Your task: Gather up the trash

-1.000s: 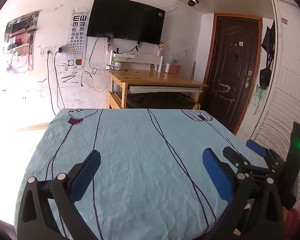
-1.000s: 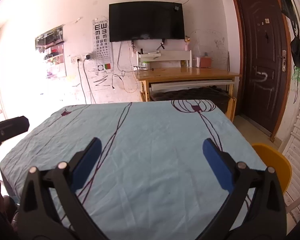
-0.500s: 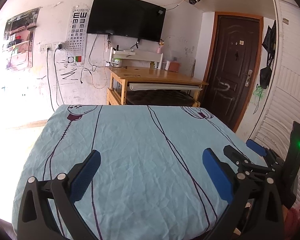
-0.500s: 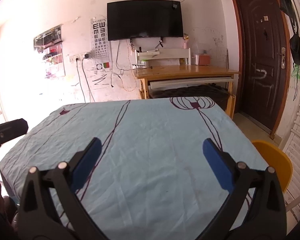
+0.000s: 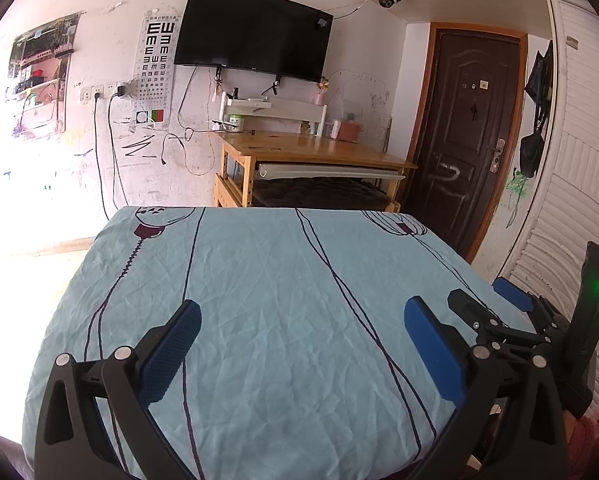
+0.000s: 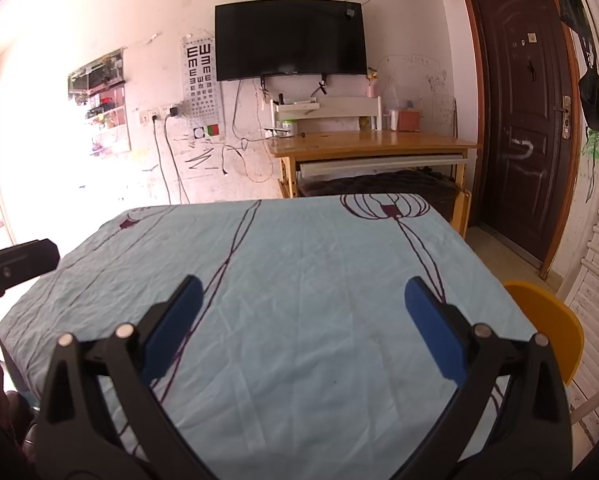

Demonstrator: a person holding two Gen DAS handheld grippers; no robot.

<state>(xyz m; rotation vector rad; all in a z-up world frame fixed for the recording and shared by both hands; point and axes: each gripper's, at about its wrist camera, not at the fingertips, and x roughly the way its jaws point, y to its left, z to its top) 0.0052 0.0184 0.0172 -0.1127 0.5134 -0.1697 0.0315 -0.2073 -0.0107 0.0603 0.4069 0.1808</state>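
My left gripper [image 5: 302,312] hovers open over a table spread with a light blue cloth [image 5: 267,280] printed with dark lantern lines. Nothing lies between its blue fingers [image 5: 171,344]. My right gripper [image 6: 302,292] is open too, above the same cloth [image 6: 299,260], with nothing held. In the left wrist view the right gripper [image 5: 495,304] shows at the table's right edge, its green light on. The left gripper's body [image 6: 15,264] pokes in at the left of the right wrist view. No trash shows on the cloth in either view.
A yellow chair [image 6: 547,332] stands at the table's right side. Beyond the table are a wooden desk [image 5: 315,152], a wall-mounted TV [image 5: 255,36], an eye chart [image 5: 155,56], hanging cables and a dark door [image 5: 467,136]. White slatted panels [image 5: 567,208] line the right.
Both views have tilted slightly up and back, so the table's far edge sits lower in frame. Both grippers stay open and hold nothing.
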